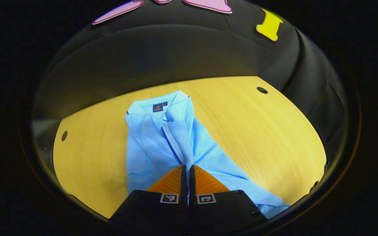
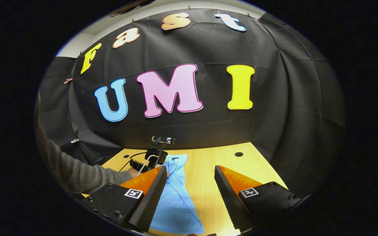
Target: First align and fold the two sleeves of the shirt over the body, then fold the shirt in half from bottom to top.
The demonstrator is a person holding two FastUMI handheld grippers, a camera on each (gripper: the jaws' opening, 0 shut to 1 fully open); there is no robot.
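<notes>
In the left gripper view, the left gripper (image 1: pixel 187 167) sits low over the light blue shirt (image 1: pixel 162 144), its two fingers pressed together with a strip of the shirt's cloth pinched between their tips, near the middle of the garment. From that pinch a narrow fold of blue fabric, a sleeve (image 1: pixel 179 137), runs away up the shirt's front toward the collar (image 1: pixel 157 106), which lies at the far end with a small dark label inside it. The shirt lies flat on the yellow wooden table (image 1: pixel 258 131), its lower part trailing off to the right of the gripper toward the table's near edge. Beyond the shirt, a small round hole (image 1: pixel 262 90) shows in the tabletop near its far right corner. In the right gripper view, the right gripper (image 2: pixel 190 172) hangs above the table with its fingers spread wide and nothing between them; the shirt lies beneath and beside its left finger (image 2: pixel 151 193), while bare wood lies under the right one. Farther along the shirt, a grey sleeve (image 2: pixel 74 173) of the person reaches in from the left, holding the other gripper's dark body (image 2: pixel 153 155) with its cables over the shirt's far end.
</notes>
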